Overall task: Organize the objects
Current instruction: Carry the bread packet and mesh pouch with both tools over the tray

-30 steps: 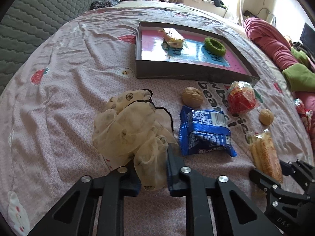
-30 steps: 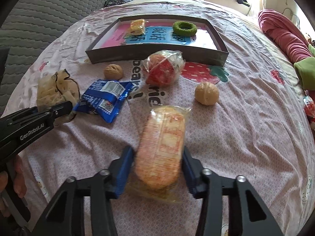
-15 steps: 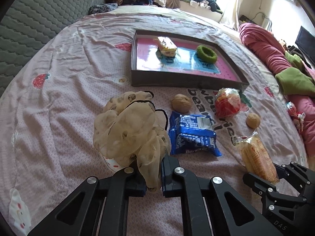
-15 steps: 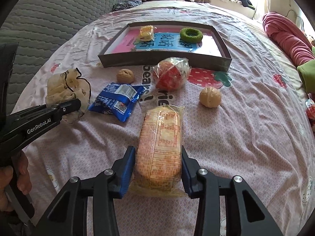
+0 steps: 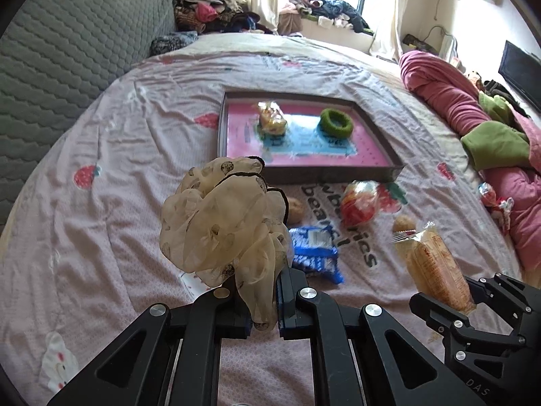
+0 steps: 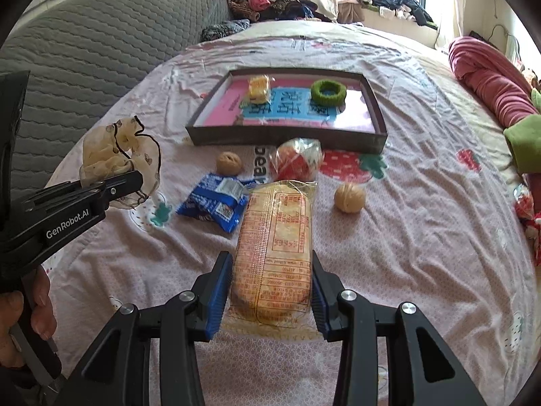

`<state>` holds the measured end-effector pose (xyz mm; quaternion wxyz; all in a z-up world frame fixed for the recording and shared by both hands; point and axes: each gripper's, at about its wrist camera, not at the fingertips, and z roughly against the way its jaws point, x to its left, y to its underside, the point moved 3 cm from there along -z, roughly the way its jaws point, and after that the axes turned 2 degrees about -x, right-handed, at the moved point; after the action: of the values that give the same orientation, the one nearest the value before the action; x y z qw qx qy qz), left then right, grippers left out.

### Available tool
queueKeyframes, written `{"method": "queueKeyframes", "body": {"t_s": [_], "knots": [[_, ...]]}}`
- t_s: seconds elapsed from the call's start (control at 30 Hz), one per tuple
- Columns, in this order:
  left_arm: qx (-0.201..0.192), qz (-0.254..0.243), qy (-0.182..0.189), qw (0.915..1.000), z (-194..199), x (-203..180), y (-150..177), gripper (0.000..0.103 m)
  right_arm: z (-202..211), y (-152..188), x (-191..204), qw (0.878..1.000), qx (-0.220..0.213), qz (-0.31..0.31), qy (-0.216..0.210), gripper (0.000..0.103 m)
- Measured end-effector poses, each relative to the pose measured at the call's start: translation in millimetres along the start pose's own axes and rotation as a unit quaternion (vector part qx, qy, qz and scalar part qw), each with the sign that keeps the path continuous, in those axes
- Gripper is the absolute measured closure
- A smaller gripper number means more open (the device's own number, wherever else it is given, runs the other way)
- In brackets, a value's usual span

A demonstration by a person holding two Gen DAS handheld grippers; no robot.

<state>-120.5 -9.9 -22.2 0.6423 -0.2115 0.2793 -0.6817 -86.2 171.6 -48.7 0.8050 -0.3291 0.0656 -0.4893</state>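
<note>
Grippers both carry loads clear of the bed: left gripper (image 5: 263, 308) clamped on the scrunchie (image 5: 223, 216), right gripper (image 6: 270, 287) clamped on the cracker pack (image 6: 274, 247) (probably for the tray (image 6: 280, 135) at 12 o'clock).

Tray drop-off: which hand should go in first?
Probably right. The right gripper holds the cracker pack pointed straight at the tray, in line with its bare middle. The left gripper holds the scrunchie off toward the tray's left corner.
</note>
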Motion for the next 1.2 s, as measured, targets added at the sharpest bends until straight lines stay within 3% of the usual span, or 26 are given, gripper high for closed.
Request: {"method": "queueKeyframes", "body": {"t_s": [0.77,1.2], "knots": [[-0.058,-0.028,0.002,0.9979,27.5,-53.0,-67.6,0.093,49.2,-78.8,-39.5,0.997,-0.079,0.018,0.018,0.060],[-0.058,-0.038,0.000,0.9976,-8.5,-59.2,-107.5,0.093,35.8,-129.4,-59.3,0.995,-0.095,0.026,0.032,0.060]]}}
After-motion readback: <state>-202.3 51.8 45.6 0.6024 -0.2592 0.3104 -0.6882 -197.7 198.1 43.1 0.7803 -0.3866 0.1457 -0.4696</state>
